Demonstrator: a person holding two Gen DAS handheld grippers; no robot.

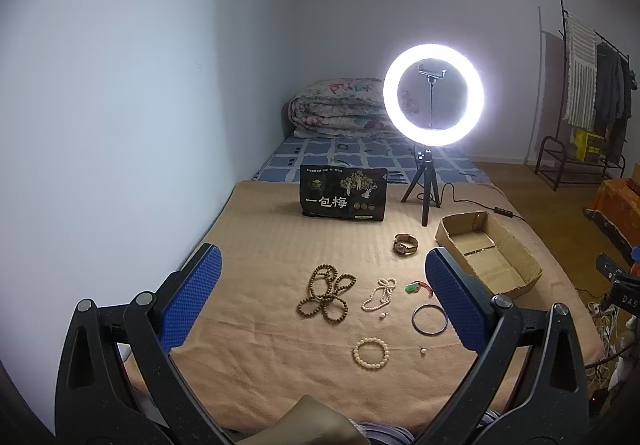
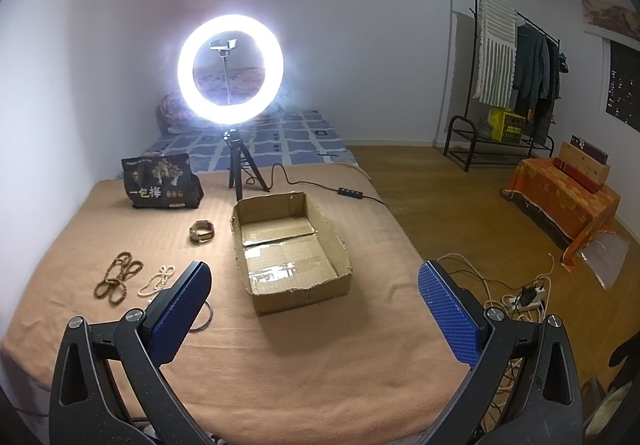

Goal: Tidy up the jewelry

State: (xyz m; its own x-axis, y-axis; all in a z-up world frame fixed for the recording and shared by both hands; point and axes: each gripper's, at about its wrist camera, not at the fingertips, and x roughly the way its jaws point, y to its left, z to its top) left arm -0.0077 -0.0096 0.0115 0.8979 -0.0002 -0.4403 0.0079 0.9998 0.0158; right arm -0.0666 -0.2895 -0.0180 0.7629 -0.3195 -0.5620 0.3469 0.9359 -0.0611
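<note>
While both grippers gape empty, tan blanket, cardboard box, lit ring light, wood floor.

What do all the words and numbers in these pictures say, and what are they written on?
"一包梅": big white characters on the black snack bag standing on the blanket.
"DAS": letters, cut off at the picture's edge, on a black device at the right.
The small print along the bag's top and bottom is too small to read.
The markings on the yellow box under the clothes rack and on the dark wall poster are too blurred to read.
</note>
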